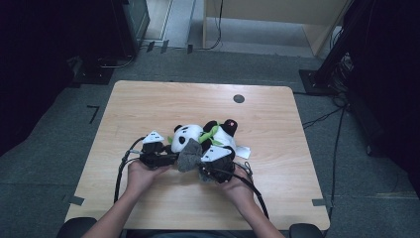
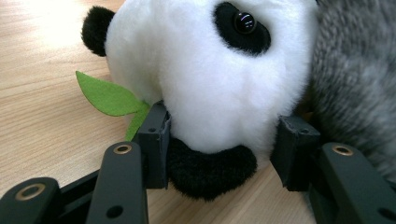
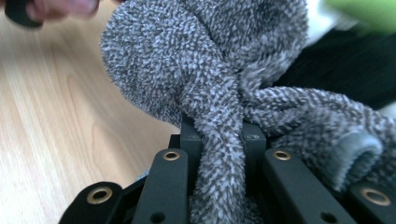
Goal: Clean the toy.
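Note:
A black-and-white panda plush (image 1: 190, 134) lies at the middle of the wooden table (image 1: 148, 104), with a green felt leaf (image 1: 213, 130) at its neck. My left gripper (image 1: 172, 148) comes in from the left. Its jaws stand on either side of the panda's head (image 2: 219, 84), and the pads (image 2: 154, 140) press into the white fur. The leaf (image 2: 105, 95) sticks out to the left of that jaw. My right gripper (image 1: 200, 162) is shut on a grey fuzzy cloth (image 1: 188, 158). A twisted fold of the cloth (image 3: 187, 60) runs down between the closed jaws of the right gripper (image 3: 223, 135).
A round cable hole (image 1: 238, 98) sits near the table's far edge. A white tag (image 1: 243, 151) lies by the panda's right side. Cables trail from both grippers toward the near edge. A dark cabinet stands on the floor at back left, and a black stand (image 1: 332, 59) at right.

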`<state>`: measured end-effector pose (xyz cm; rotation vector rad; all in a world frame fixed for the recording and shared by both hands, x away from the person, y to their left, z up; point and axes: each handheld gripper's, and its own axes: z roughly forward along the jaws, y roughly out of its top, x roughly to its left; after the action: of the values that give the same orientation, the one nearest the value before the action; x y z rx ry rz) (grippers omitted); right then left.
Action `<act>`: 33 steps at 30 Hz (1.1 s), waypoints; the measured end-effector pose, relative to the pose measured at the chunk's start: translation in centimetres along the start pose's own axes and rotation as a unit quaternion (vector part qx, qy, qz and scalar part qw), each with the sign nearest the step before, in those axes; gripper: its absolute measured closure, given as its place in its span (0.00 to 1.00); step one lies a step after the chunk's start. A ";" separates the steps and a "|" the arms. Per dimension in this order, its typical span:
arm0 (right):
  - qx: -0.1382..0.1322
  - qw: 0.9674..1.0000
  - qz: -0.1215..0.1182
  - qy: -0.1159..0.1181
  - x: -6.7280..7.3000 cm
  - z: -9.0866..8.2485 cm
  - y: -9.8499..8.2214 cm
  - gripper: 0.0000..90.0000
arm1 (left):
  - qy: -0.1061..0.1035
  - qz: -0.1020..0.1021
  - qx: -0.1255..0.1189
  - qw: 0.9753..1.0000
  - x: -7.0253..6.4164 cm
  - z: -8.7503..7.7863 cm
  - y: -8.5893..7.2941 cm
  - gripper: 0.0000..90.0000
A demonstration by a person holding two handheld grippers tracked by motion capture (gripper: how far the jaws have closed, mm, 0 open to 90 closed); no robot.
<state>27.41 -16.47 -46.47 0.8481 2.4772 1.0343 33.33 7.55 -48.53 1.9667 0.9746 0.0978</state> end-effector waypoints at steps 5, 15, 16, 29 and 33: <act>0.052 0.998 -0.020 -0.001 0.7 1.8 -1.2 0.87 | 0.000 0.001 -0.001 1.000 0.0 0.0 0.0 0.53; 0.064 0.997 0.012 0.042 0.3 1.6 -0.6 0.87 | 0.002 0.002 -0.005 1.000 -0.1 0.0 0.0 0.53; 0.060 0.997 0.014 0.047 0.4 1.3 -0.4 0.86 | 0.001 0.002 -0.005 1.000 0.0 0.0 0.0 0.53; -0.090 0.995 0.016 0.033 -0.3 -6.1 3.4 0.87 | 0.001 0.005 -0.006 1.000 -0.1 0.0 0.0 0.53; -0.101 0.994 0.031 0.004 -1.9 -7.1 3.3 0.87 | 0.001 0.003 -0.006 1.000 -0.1 0.0 0.0 0.53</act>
<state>26.61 -19.61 -39.10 0.8615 2.3161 1.2847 33.30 7.48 -48.49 1.9584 0.9657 0.1089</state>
